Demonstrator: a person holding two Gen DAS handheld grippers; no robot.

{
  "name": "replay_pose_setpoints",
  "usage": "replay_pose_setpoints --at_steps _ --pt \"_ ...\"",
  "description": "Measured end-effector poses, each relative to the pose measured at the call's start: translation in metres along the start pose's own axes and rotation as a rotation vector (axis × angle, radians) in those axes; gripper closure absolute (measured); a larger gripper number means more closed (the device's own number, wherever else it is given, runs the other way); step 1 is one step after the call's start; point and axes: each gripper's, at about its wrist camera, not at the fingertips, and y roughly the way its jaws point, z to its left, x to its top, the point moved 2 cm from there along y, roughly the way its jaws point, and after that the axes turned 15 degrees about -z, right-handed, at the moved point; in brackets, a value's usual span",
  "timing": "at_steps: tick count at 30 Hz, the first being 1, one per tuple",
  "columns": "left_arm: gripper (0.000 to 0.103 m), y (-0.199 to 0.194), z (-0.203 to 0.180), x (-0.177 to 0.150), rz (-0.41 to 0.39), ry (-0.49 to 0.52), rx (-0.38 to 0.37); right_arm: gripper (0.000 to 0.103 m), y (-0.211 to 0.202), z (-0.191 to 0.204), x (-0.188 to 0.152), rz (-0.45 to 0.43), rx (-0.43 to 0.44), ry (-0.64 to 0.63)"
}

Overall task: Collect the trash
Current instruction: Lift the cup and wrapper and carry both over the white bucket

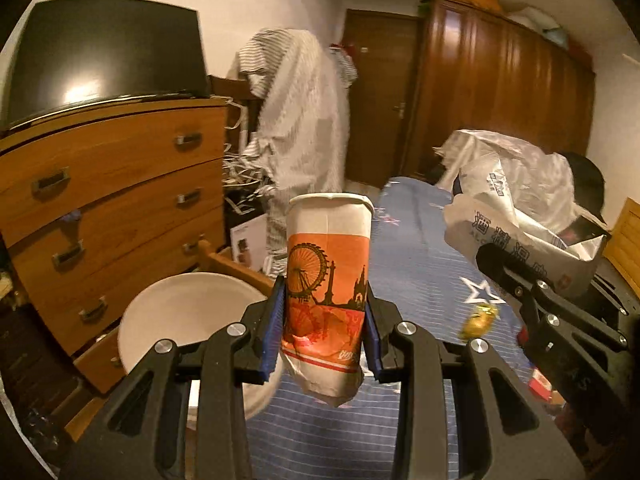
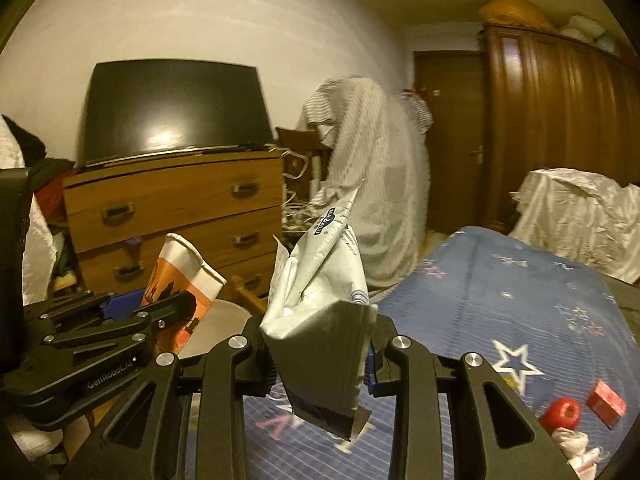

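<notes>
Now both grippers carry trash above the blue star-printed bedspread (image 1: 420, 264).
Left gripper (image 1: 325, 332) jaws clamp a crumpled orange-and-white paper cup (image 1: 326, 280); right gripper (image 2: 320, 364) jaws pinch a crumpled silver-white foil pouch (image 2: 320, 304) with small blue lettering too blurred to read. A white round bowl (image 1: 188, 316) sits beside the bed, before the wooden drawer chest (image 1: 120, 184).

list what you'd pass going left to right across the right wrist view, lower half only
left gripper with paper cup → white bowl → right gripper with silver bag → white star on the blue bedcover → red ball → red box
</notes>
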Motion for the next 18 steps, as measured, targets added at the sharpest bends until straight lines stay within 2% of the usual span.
replay_pose_setpoints --at_steps 7,11,18 --pt "0.071 0.007 0.053 0.005 0.019 -0.027 0.076 0.07 0.057 0.055 -0.001 0.069 0.093 -0.013" --pt "0.071 0.019 0.079 0.008 0.048 -0.046 0.1 0.07 0.096 0.077 -0.007 0.145 0.154 -0.005" --pt "0.071 0.06 0.131 -0.005 0.179 -0.09 0.117 0.07 0.185 0.116 -0.033 0.38 0.281 0.022"
